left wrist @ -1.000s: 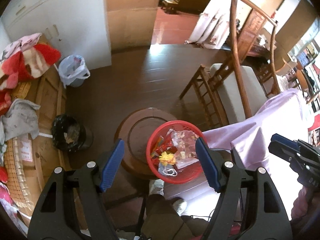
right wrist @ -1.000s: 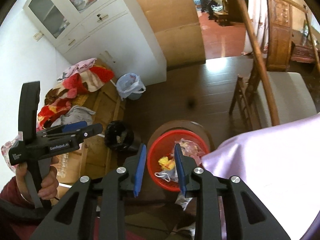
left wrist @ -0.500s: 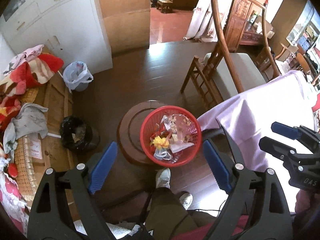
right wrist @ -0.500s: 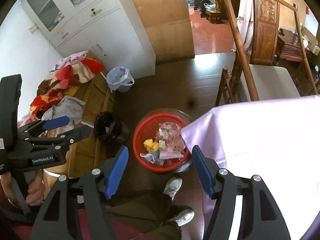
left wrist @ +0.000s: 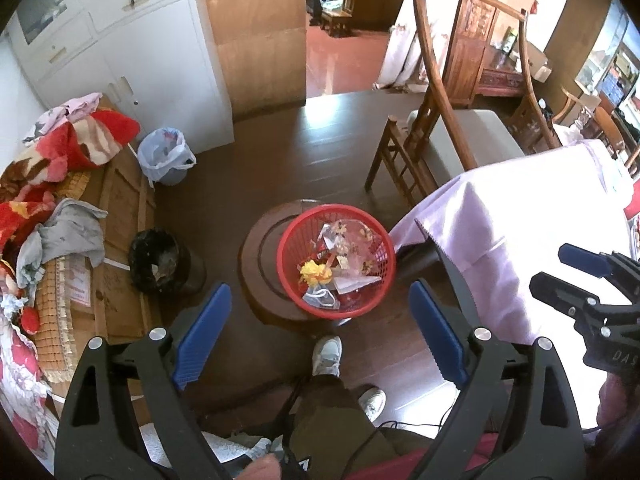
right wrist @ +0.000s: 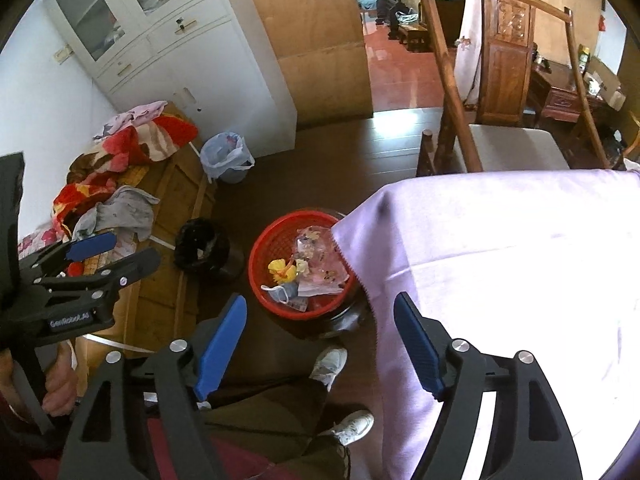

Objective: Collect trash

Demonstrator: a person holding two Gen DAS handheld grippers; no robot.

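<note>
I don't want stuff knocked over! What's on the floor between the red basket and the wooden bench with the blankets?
A black bin stands between the red basket and the wooden bench; dark floor otherwise. Both wrist views show it.

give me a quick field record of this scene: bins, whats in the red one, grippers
red basket: on a round wooden stool, beside the purple tablecloth
contents: yellow wrapper, face mask, clear printed plastic bag
other bins: black-lined bin; bin with pale bag by the white cabinet
left gripper: opening, nothing between its fingers
right gripper: opening, nothing between its fingers
person: white shoe near the stool
</note>
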